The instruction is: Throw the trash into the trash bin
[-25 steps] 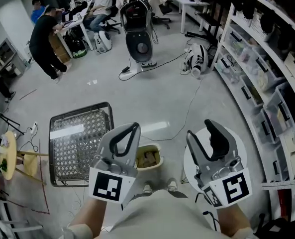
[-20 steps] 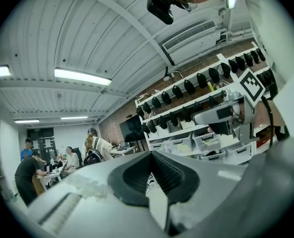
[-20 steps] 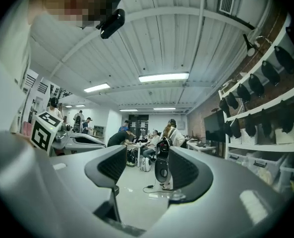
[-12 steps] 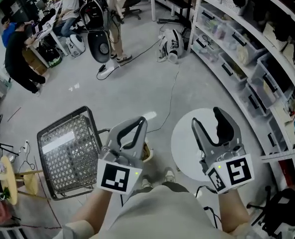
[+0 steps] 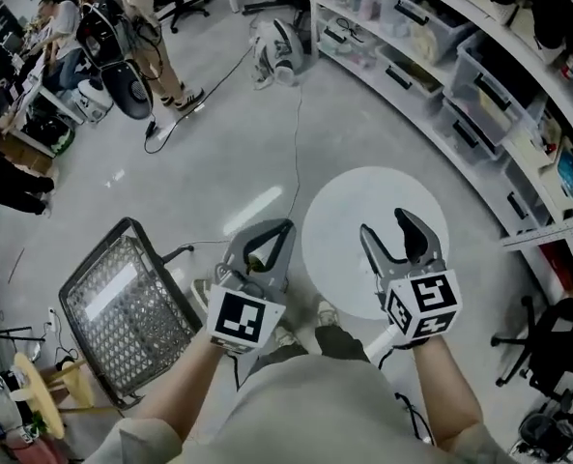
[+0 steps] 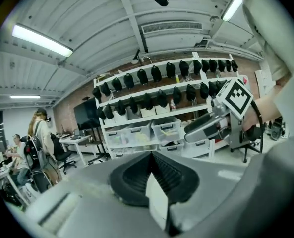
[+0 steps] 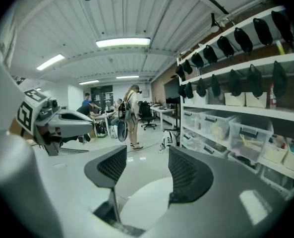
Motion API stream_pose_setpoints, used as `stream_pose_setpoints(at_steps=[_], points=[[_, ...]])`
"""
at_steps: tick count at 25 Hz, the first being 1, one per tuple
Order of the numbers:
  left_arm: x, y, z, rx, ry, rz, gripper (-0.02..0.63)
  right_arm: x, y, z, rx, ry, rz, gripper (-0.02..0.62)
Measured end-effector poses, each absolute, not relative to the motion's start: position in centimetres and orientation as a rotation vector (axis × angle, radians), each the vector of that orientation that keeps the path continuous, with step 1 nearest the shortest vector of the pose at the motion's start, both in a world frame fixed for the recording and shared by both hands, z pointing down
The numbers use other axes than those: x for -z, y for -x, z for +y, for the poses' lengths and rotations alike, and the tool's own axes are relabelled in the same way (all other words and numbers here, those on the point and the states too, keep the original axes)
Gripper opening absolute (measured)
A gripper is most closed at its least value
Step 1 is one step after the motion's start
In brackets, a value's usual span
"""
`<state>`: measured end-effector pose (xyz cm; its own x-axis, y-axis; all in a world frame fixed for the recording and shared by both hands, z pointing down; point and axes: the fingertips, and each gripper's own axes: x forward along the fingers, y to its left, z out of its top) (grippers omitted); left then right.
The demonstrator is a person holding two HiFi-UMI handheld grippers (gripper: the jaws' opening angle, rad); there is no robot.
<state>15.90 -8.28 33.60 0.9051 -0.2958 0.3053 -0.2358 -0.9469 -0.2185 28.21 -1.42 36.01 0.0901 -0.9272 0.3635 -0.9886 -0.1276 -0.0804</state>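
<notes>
My left gripper (image 5: 282, 226) is shut, its tips meeting with nothing seen between them; in the left gripper view (image 6: 150, 153) the ribbed pads close to a point. Through its loop a scrap of something yellowish (image 5: 257, 256) shows on the floor, and I cannot tell what it is. My right gripper (image 5: 387, 225) hangs over the round white table (image 5: 344, 211). Its jaws have just been opening and stand open and empty (image 7: 147, 155), with the tabletop (image 7: 147, 202) below them. I see no piece of trash in any view.
A black wire basket (image 5: 122, 303) lies tilted on the floor at the left. Shelves with plastic bins (image 5: 479, 95) curve along the right. A cable (image 5: 298, 153) runs across the grey floor. People stand at desks (image 5: 122, 27) far up left. A black chair (image 5: 557, 346) sits lower right.
The view has swung right and both grippers have come down. The white table now lies under the right gripper. The yellowish bin seen between the grippers is now behind the left one.
</notes>
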Motion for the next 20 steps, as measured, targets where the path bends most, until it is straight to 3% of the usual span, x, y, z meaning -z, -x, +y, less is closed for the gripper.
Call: stream_pose_setpoints(at_steps=[8,20], points=[[-43.2,-20.6,-5.9,0.76,2.925,0.264,0.003,-48.8,-32.3,2.7,-0.748,-2.116,-1.756,0.265],[-54.8,-20.5,-3.8,1.11,3.016,0.248,0.003,-63.7,-31.4,4.9,-0.935,-1.828,-1.659,0.271]])
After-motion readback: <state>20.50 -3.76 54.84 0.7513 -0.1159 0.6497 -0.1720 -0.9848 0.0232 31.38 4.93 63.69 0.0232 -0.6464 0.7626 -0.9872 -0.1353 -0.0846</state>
